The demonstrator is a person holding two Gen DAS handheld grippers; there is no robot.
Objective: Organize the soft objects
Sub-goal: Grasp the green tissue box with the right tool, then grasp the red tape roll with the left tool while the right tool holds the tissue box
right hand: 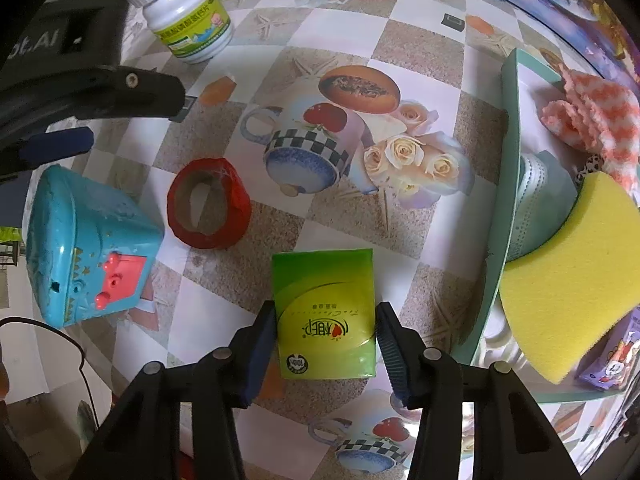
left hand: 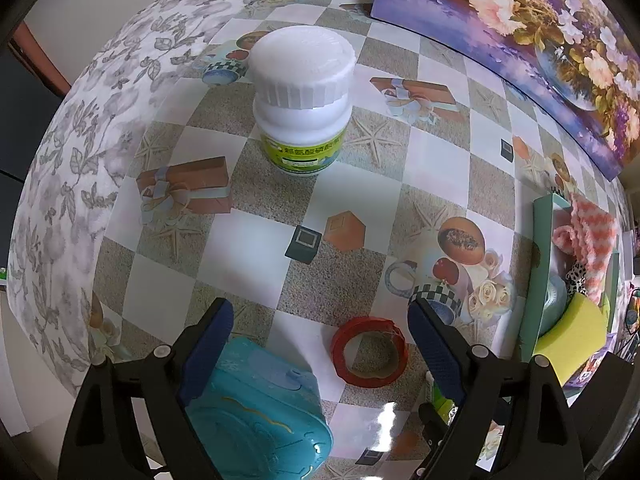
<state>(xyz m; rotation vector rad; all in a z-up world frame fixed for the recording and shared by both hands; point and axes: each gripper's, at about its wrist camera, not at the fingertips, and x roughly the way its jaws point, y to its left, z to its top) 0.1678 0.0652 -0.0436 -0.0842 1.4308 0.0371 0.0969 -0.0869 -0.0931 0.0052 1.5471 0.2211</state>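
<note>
A green tissue pack [right hand: 326,316] lies flat on the patterned tablecloth. My right gripper [right hand: 325,344] points down over it, its blue pads against the pack's two long sides. At the right stands a teal tray [right hand: 508,160] holding a pink-and-white fluffy cloth [right hand: 596,120], a yellow sponge [right hand: 572,280] and a stack of face masks [right hand: 540,200]. My left gripper [left hand: 320,344] hangs open above the table with nothing between its fingers. A red tape roll [left hand: 370,354] lies below the gap.
A white pill bottle [left hand: 304,100] with a green label stands upright further back. A turquoise plastic toy box [left hand: 256,412] sits under my left finger. A floral painting [left hand: 540,40] lines the back right. A purple packet [right hand: 616,360] lies at the tray's near end.
</note>
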